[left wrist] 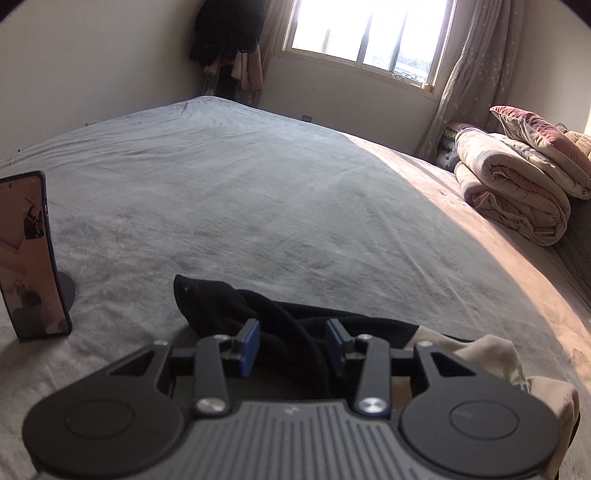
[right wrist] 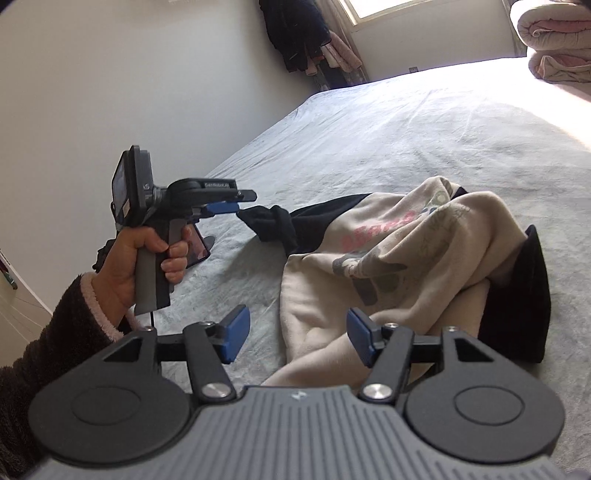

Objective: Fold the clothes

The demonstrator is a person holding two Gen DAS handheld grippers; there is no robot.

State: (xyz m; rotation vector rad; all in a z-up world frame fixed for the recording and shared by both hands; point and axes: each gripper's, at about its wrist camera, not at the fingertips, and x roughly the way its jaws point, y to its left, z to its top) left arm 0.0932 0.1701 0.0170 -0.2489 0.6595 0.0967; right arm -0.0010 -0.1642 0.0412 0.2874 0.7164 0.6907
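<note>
A crumpled beige sweatshirt (right wrist: pixel 388 258) with pink lettering, a grey print and black sleeves lies on the grey bed sheet (right wrist: pixel 406 129). In the left wrist view my left gripper (left wrist: pixel 293 345) is half closed on one black sleeve (left wrist: pixel 221 302), whose bunched cloth fills the gap; its cuff sticks out past the pads. The right wrist view shows that left gripper (right wrist: pixel 236 206) from the side, in a person's hand (right wrist: pixel 147 258), with the sleeve (right wrist: pixel 273 221) lifted slightly. My right gripper (right wrist: pixel 298 339) is open over the sweatshirt's near beige edge. The other black sleeve (right wrist: pixel 517 295) lies to the right.
A phone on a round stand (left wrist: pixel 29 258) stands on the bed to the left of the sleeve. Folded quilts (left wrist: pixel 517 184) are piled at the bed's right side. Dark clothes (left wrist: pixel 225 33) hang in the far corner beside a window (left wrist: pixel 362 29). The sheet (left wrist: pixel 258 184) stretches ahead.
</note>
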